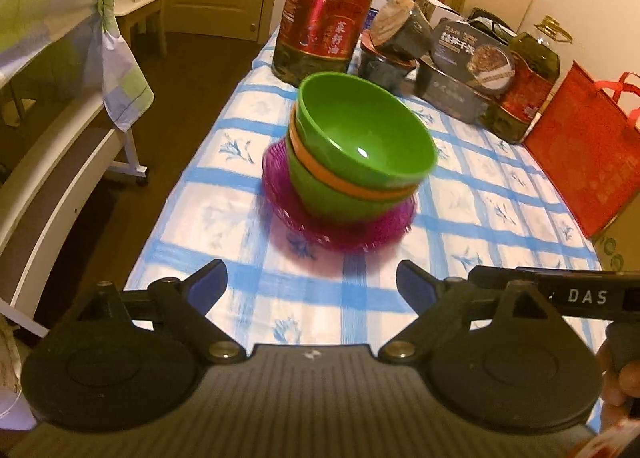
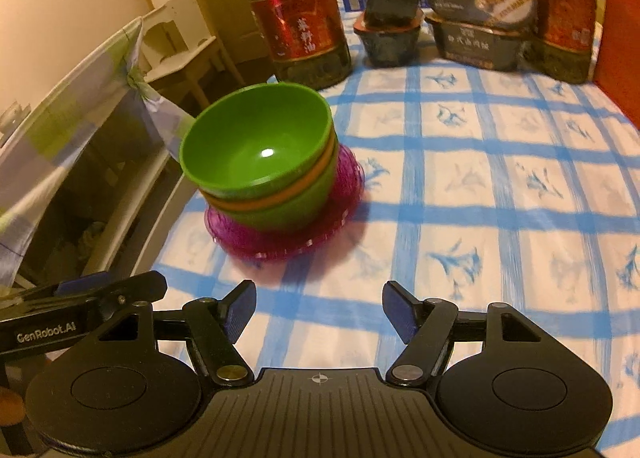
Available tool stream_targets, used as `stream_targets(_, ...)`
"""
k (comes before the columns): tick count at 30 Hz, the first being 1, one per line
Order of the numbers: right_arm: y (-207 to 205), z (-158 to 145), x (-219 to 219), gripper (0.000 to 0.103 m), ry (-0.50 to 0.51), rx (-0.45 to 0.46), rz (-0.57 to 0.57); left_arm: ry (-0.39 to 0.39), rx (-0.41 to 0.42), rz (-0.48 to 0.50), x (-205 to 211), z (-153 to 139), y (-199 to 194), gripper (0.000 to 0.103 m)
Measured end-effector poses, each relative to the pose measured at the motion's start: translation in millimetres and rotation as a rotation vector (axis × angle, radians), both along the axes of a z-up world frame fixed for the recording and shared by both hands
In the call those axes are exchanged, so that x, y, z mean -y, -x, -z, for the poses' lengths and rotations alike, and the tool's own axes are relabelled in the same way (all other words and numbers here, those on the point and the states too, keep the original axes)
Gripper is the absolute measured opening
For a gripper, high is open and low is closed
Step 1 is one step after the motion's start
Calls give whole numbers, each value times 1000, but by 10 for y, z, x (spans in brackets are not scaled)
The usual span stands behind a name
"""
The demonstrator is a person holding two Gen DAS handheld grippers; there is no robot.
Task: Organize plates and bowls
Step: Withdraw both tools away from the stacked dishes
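Bowls point(image 1: 360, 153) sit nested on the purple plates point(image 1: 340, 225); your left gripper point(image 1: 312, 286) and right gripper point(image 2: 319, 308) gape empty nearby, stacking apparently finished.

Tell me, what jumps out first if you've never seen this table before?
A bright stack of bowls, green with an orange one sandwiched between, sits on a purple plate in the middle of the blue-checked tablecloth. Behind it stands a big cooking oil bottle with a red label, and both grippers hang open and empty in the foreground.
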State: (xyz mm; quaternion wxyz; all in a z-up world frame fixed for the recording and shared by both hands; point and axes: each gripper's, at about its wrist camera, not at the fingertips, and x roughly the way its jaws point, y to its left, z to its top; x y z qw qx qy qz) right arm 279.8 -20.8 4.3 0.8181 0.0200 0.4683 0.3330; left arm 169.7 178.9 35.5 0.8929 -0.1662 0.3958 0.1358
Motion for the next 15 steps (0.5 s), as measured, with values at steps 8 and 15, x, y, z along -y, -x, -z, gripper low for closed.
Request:
stream_targets(8,314,26,137,70,36,44,-8,-52,-40,20,220,4,226,91)
stream_targets(15,543,29,265,70,24,44,10,-17,-31,5,289,14,451,91)
